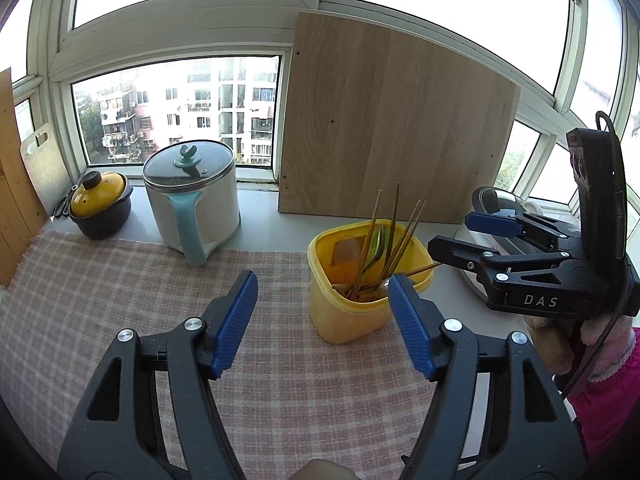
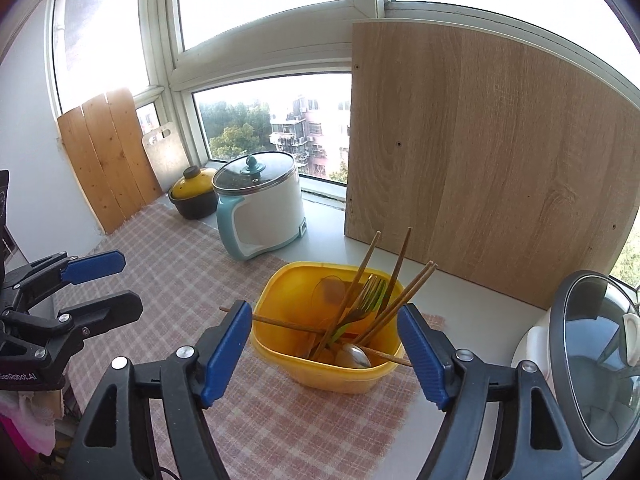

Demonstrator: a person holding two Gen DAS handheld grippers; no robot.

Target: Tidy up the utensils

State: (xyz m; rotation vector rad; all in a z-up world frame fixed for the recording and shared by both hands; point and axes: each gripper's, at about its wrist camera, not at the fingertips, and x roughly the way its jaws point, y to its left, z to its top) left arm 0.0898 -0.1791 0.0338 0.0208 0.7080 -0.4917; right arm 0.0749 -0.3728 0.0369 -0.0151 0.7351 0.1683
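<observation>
A yellow tub [image 1: 344, 320] [image 2: 340, 376] stands on the checked cloth [image 1: 120, 280] [image 2: 304, 420]. In it are several wooden chopsticks [image 1: 394, 216] [image 2: 370, 256], a green-handled fork [image 2: 366, 300] and a metal spoon [image 2: 356, 356]. One chopstick [image 2: 280, 322] lies across the rim and pokes out to the left. My left gripper [image 1: 322, 280] [image 2: 128, 280] is open just short of the tub, nothing between its fingers. Open and empty too, my right gripper [image 2: 323, 308] [image 1: 452, 232] hovers at the tub's near side.
A white and teal electric pot [image 1: 200, 204] [image 2: 272, 208] and a yellow-lidded black pot [image 1: 100, 204] [image 2: 194, 192] stand by the window. A wooden panel [image 1: 392, 120] [image 2: 480, 160] leans behind the tub. A glass-lidded cooker [image 2: 592, 360] sits right; cutting boards [image 2: 108, 160] lean left.
</observation>
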